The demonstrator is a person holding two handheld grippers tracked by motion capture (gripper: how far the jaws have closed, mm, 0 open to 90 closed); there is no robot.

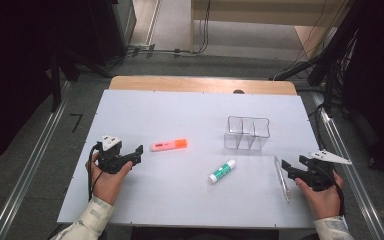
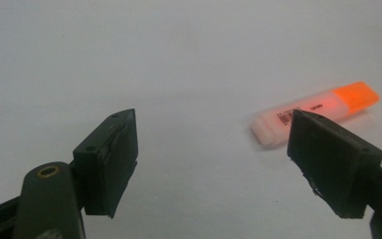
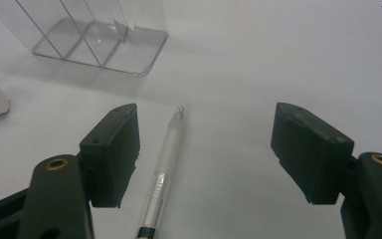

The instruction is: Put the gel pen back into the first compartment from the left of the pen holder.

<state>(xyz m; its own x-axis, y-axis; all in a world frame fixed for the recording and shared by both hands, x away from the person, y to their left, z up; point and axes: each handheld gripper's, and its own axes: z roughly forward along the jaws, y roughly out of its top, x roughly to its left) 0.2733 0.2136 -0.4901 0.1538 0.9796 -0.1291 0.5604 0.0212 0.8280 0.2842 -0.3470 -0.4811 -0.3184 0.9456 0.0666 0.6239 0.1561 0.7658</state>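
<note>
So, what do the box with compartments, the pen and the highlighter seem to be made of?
The box looks like clear hard plastic: the table shows through its glossy walls and dividers. The pen seems to be translucent plastic with a frosted barrel and a small shiny tip, possibly metal. The highlighter looks like smooth plastic, with a pale pink body, an orange cap and a printed barcode.

Highlighter (image 1: pixel 168 145): I see pale pink body, orange cap.
Glue stick (image 1: pixel 222 171): white, green cap.
Pen (image 1: pixel 281 177): clear, silver.
Organiser (image 1: pixel 247 133): transparent.
Surface (image 1: pixel 180 190): white.
Tools: left tool (image 1: pixel 141 152) and right tool (image 1: pixel 286 167) black.
</note>
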